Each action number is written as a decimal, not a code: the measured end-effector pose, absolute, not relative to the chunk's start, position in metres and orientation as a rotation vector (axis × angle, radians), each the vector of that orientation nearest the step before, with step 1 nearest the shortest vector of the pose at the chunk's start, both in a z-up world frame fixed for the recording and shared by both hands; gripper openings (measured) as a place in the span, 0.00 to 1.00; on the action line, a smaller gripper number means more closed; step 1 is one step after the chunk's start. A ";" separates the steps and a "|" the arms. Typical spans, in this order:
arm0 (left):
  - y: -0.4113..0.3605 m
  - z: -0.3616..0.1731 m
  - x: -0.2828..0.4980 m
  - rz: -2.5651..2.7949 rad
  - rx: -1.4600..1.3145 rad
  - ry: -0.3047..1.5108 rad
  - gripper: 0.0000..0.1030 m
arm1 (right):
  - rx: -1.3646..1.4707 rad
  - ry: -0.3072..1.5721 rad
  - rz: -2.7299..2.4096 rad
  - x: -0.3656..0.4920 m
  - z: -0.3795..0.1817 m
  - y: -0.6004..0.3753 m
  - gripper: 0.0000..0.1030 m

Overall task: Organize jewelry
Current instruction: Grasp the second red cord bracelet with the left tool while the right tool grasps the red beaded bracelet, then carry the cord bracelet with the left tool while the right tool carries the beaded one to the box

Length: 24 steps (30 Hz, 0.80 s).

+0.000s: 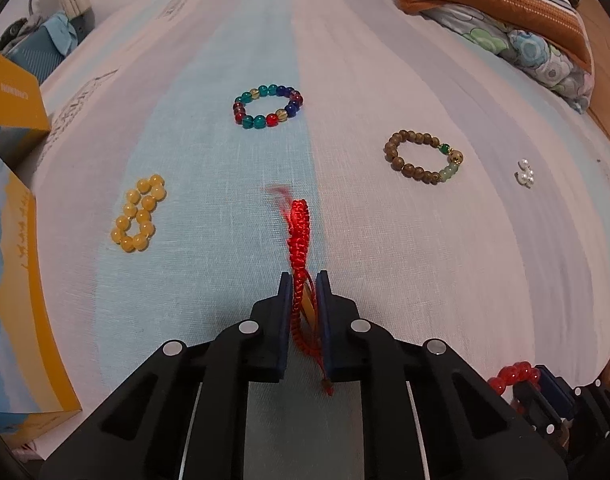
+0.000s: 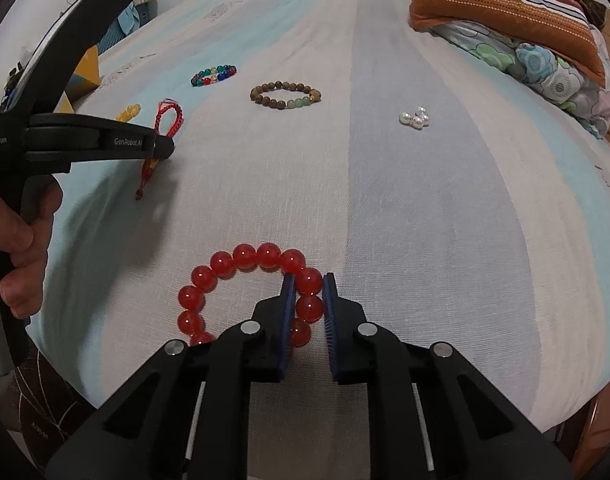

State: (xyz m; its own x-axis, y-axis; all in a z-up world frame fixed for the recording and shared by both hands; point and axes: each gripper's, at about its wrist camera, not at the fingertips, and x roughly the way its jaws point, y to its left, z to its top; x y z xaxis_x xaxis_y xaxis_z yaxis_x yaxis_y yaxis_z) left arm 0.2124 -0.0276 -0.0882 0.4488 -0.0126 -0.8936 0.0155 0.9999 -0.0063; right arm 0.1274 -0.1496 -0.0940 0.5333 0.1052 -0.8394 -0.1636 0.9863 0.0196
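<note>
Mostly red braided cord bracelet (frayed end)

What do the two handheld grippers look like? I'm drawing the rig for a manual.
Both are matte black plastic with angular, cut-out linkage arms and round silver pivot pins. The left gripper and right gripper each end in two flat fingers faced with dark blue ribbed pads. From the right wrist view, the left one shows white lettering on its side and a curved black handle with a grey trigger. No sleeve or cable is visible.
</note>
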 end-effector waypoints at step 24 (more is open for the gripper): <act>-0.019 -0.055 0.197 -0.044 -0.028 1.067 0.11 | -0.031 0.919 0.259 0.118 -0.049 -0.137 0.13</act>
